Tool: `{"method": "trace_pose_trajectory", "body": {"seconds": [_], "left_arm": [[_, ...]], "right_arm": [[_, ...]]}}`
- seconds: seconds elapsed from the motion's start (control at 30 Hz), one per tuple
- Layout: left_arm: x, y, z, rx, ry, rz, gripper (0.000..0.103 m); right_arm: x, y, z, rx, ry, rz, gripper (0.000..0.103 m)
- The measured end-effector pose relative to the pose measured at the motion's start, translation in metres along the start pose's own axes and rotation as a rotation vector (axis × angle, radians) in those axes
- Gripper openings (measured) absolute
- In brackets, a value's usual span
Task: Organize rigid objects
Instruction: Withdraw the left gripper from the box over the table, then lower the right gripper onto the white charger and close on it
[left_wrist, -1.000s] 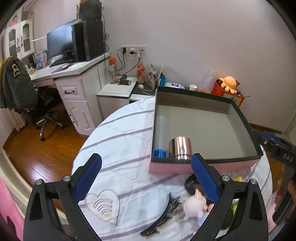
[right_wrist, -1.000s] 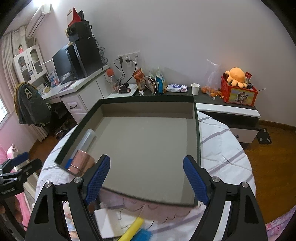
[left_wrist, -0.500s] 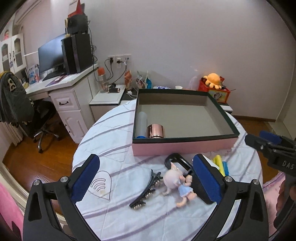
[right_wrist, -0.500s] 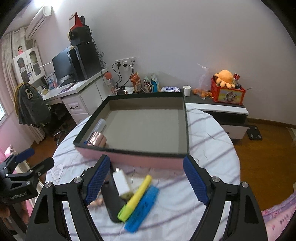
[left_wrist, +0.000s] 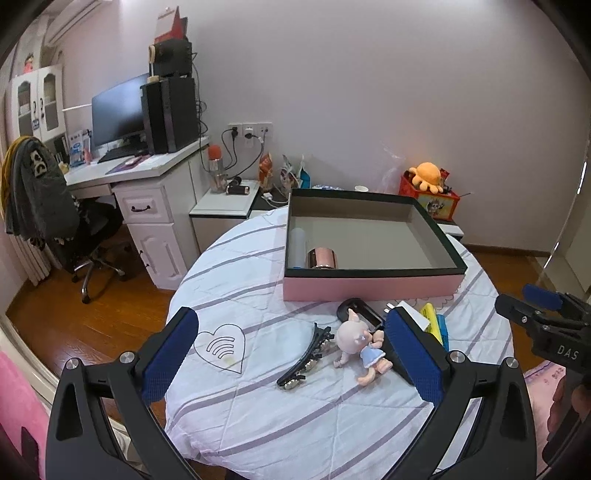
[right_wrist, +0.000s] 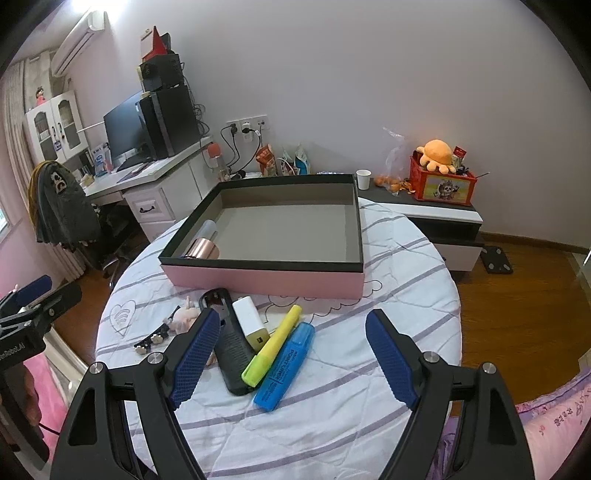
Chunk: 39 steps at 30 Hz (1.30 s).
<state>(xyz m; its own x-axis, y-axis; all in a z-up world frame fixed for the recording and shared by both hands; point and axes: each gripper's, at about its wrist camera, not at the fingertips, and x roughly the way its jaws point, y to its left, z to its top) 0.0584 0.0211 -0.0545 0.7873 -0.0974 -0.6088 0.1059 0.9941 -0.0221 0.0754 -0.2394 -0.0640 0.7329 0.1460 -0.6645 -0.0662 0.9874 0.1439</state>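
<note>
Objects on the surface (right_wrist: 388, 258) numbered six at frame centre: two highlighters (right_wrist: 284, 365), one charger (right_wrist: 253, 325), one hair clip (left_wrist: 304, 356), one doll (left_wrist: 360, 347), one black case (right_wrist: 229, 354). Two cylinders (left_wrist: 322, 257) lay in one box (right_wrist: 266, 277). Both grippers (left_wrist: 291, 358) (right_wrist: 291, 360) were spread, empty.

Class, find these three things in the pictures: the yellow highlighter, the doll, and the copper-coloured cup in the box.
yellow highlighter (right_wrist: 273, 345): right wrist view, middle of its barrel.
doll (left_wrist: 349, 336): left wrist view, on its head.
copper-coloured cup (left_wrist: 322, 257): left wrist view, on its side wall.

My left gripper (left_wrist: 291, 354) black frame, blue textured pads, silver screws, my right gripper (right_wrist: 291, 360) the same, white lettering
</note>
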Motion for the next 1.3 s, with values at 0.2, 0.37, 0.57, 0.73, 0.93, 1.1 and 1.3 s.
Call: {"method": "trace_pose_trajectory", "body": {"seconds": [0.2, 0.37, 0.57, 0.73, 0.93, 1.1, 1.3], "left_arm": [[0.006, -0.002, -0.004, 0.012, 0.018, 0.002, 0.103], [0.024, -0.003, -0.009, 0.019, 0.060, 0.004, 0.103], [0.046, -0.007, -0.014, 0.048, 0.109, 0.006, 0.103], [0.060, -0.002, -0.014, 0.049, 0.131, 0.007, 0.103], [0.074, 0.005, -0.014, 0.044, 0.153, 0.012, 0.103], [0.082, 0.011, -0.013, 0.026, 0.167, 0.010, 0.103], [0.083, 0.014, -0.013, 0.019, 0.165, 0.009, 0.103]], "right_arm": [[0.003, 0.008, -0.003, -0.028, 0.007, 0.006, 0.083], [0.021, 0.016, -0.005, -0.082, 0.034, 0.016, 0.083], [0.064, 0.035, -0.003, -0.207, 0.093, 0.020, 0.081], [0.105, 0.045, -0.001, -0.256, 0.179, 0.056, 0.062], [0.134, 0.045, 0.000, -0.283, 0.257, 0.085, 0.039], [0.142, 0.043, -0.005, -0.277, 0.299, 0.126, 0.028], [0.130, 0.025, 0.004, -0.171, 0.268, 0.196, 0.024]]}}
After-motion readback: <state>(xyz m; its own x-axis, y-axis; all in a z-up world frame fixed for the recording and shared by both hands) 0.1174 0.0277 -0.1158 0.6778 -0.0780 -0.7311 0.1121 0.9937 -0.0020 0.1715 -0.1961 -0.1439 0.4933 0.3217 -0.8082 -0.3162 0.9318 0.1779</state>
